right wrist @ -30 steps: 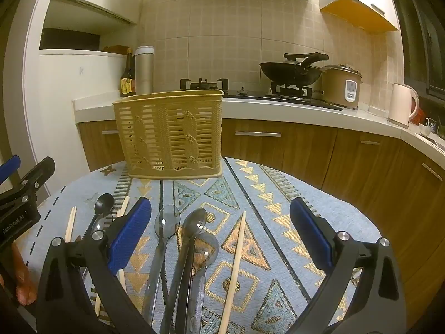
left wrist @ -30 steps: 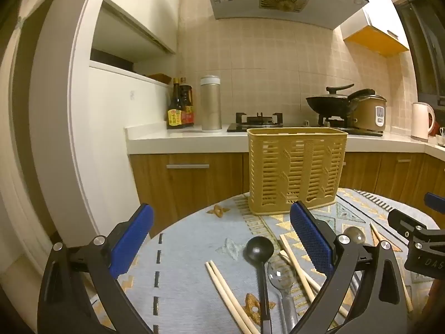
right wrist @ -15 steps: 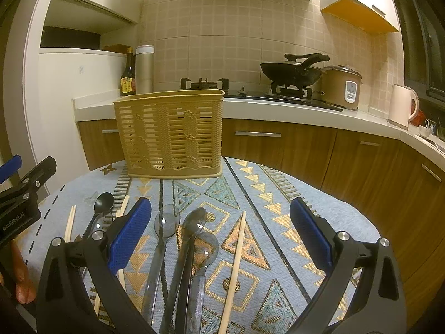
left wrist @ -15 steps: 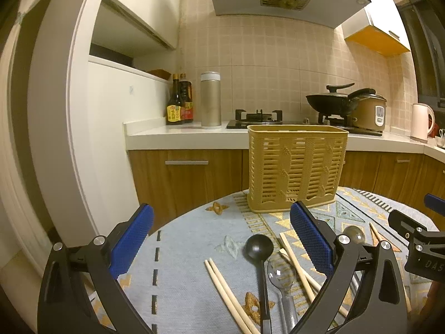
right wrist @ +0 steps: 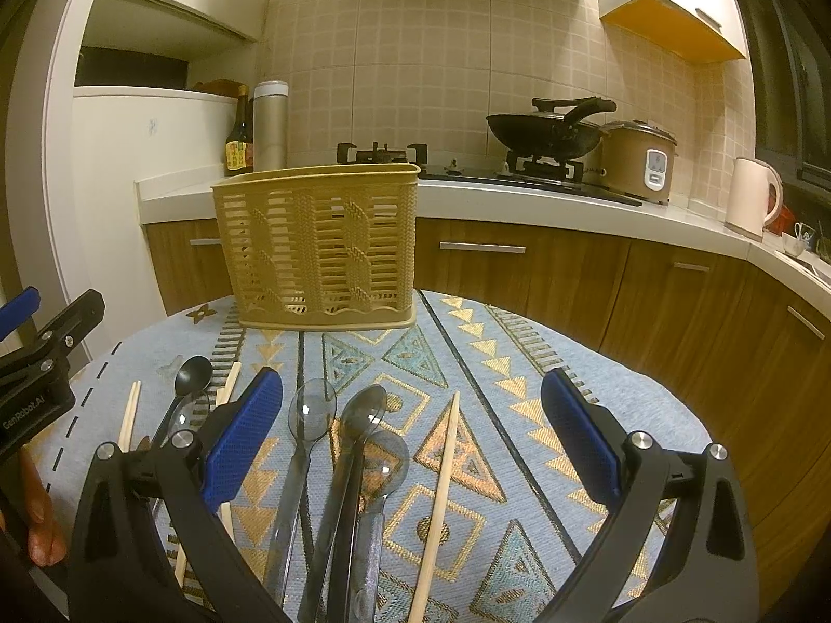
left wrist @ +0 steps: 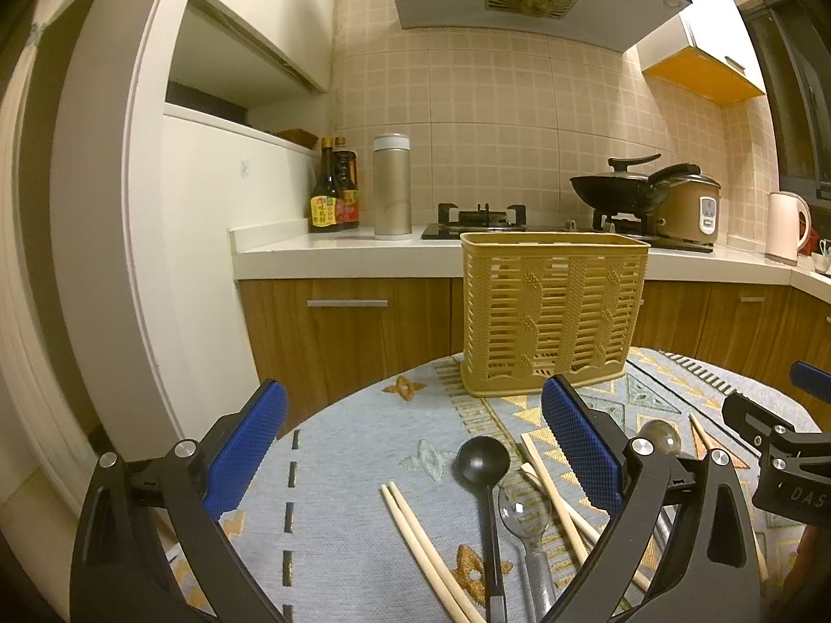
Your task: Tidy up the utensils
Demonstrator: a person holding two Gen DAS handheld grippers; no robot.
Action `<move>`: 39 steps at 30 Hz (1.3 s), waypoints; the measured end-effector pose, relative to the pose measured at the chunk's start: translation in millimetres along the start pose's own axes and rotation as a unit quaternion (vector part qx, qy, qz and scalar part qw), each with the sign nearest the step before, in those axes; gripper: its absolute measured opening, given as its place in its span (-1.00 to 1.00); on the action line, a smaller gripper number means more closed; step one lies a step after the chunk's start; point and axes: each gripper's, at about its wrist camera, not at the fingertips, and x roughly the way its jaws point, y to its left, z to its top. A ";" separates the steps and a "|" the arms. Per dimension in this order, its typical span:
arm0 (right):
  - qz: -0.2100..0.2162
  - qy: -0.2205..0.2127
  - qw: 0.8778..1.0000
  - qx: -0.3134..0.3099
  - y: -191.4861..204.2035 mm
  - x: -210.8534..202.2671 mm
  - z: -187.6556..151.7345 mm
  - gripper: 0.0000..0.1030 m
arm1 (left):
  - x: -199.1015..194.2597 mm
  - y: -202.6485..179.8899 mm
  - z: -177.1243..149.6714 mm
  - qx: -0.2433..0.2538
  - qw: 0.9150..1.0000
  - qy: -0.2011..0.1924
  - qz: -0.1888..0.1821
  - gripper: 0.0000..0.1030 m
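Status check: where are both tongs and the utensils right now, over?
Left tongs open, empty; right tongs open, empty. Spoons and chopsticks all flat on the tablecloth; yellow basket looks empty. Nothing blocking the basket.

Both wrist views low over table, facing kitchen counter, sharing yellow basket (left wrist: 554, 311) (right wrist: 317, 246)

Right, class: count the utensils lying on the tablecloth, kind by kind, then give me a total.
Spoons: 5
Chopsticks: 5 (some partly hidden)
Total: 10
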 end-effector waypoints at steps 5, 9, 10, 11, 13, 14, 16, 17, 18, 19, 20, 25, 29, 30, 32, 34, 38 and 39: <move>0.000 0.001 1.000 -0.003 1.0 0.9 0.2 0.85 | -0.4 -0.4 -0.1 0.001 1.000 0.000 0.000 0.85; 0.000 0.002 1.000 -0.002 0.9 0.9 0.3 0.85 | 1.4 0.8 1.3 0.002 1.000 -0.001 -0.001 0.85; 0.000 0.002 1.000 -0.003 1.4 1.0 0.4 0.85 | 1.5 0.9 1.2 0.002 1.000 0.000 -0.001 0.85; 0.000 0.002 1.000 -0.003 1.4 1.1 0.1 0.85 | 1.5 1.0 1.1 0.002 1.000 0.000 -0.001 0.85; 0.001 0.002 1.000 -0.003 1.6 1.3 0.1 0.85 | 0.9 0.7 1.0 0.001 1.000 0.000 -0.001 0.85; 0.002 0.001 1.000 -0.005 1.9 0.8 -0.4 0.85 | 0.6 0.9 0.8 0.001 1.000 -0.001 -0.001 0.85; 0.001 0.001 1.000 -0.007 3.3 0.7 -0.8 0.85 | 1.3 0.6 1.4 0.002 1.000 -0.001 -0.001 0.85; 0.001 0.000 1.000 -0.008 3.6 0.0 -1.3 0.85 | 1.4 0.6 1.2 0.002 1.000 -0.001 -0.002 0.85; 0.001 0.000 1.000 -0.009 3.8 -0.2 -1.2 0.85 | 1.2 0.7 1.4 0.002 1.000 -0.001 -0.001 0.85; 0.001 -0.001 1.000 -0.009 3.8 -0.4 -1.3 0.85 | 1.1 0.5 1.2 0.001 1.000 -0.002 -0.001 0.85; 0.001 -0.001 1.000 -0.008 3.5 -0.9 -1.7 0.85 | 1.1 0.3 1.4 0.002 1.000 -0.002 -0.001 0.85; 0.002 -0.004 1.000 -0.011 4.8 -2.4 -0.8 0.85 | -0.5 0.0 1.1 0.001 1.000 -0.002 0.000 0.85; 0.002 -0.004 1.000 -0.011 4.5 -2.7 -0.3 0.85 | -0.2 -0.3 0.9 0.004 1.000 0.003 -0.002 0.85; 0.002 -0.004 1.000 -0.011 4.6 -2.7 -0.4 0.85 | 0.2 -0.3 1.7 0.005 1.000 0.004 -0.003 0.85; 0.000 -0.003 1.000 -0.010 4.6 -2.7 0.0 0.85 | -0.1 -0.5 1.8 0.006 1.000 0.004 -0.004 0.85; -0.001 -0.002 1.000 -0.010 4.9 -2.2 0.5 0.85 | -1.1 -0.2 1.9 0.005 1.000 0.003 -0.004 0.85; -0.001 -0.002 1.000 -0.011 5.4 -1.9 0.8 0.85 | -0.4 0.6 1.9 0.002 1.000 0.004 -0.004 0.85; -0.002 -0.002 1.000 -0.011 5.6 -2.0 0.8 0.85 | -0.5 0.5 1.9 0.001 1.000 0.005 -0.004 0.85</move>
